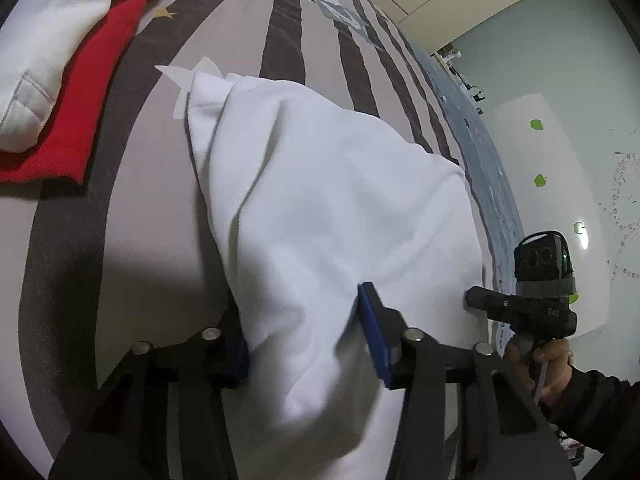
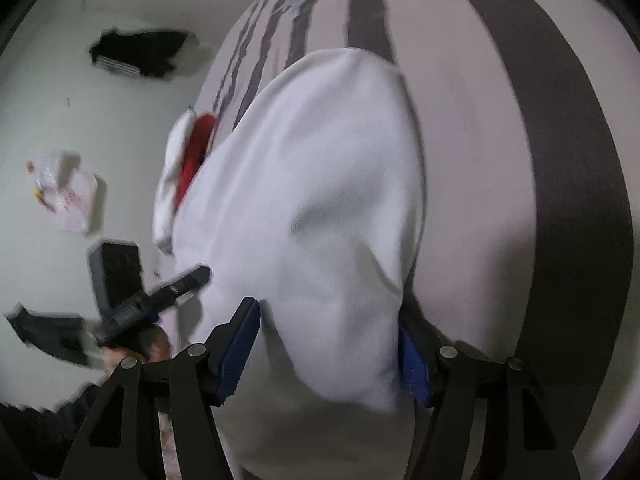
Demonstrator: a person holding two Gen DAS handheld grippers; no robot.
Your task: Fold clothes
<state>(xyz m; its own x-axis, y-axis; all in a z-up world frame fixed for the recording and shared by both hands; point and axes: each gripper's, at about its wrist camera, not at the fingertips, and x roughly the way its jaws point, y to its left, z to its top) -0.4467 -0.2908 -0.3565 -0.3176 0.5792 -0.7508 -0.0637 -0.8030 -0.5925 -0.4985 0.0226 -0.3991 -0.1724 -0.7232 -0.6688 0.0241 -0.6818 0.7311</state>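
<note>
A white garment (image 1: 332, 208) is held up by both grippers above a striped bed cover (image 1: 168, 208), its far end draped down onto the pale and dark stripes. In the left wrist view, the left gripper (image 1: 308, 344) is seen with the cloth bunched between its blue-padded fingers (image 1: 374, 336); the left pad is mostly buried in the fabric, and whether the pads actually press on the cloth cannot be told. In the right wrist view, which is blurred, the right gripper (image 2: 332, 352) is seen with its fingers (image 2: 240, 348) spread fairly wide — a thick fold of the same garment fills the gap between them and touches both pads. The person's right hand (image 1: 540, 364) is visible at the edge of the left view, wrapped round its handle. A folded stack — a white piece (image 1: 52, 48) laid on a red piece (image 1: 80, 120) — lies on the bed cover, well apart from the held garment.
</note>
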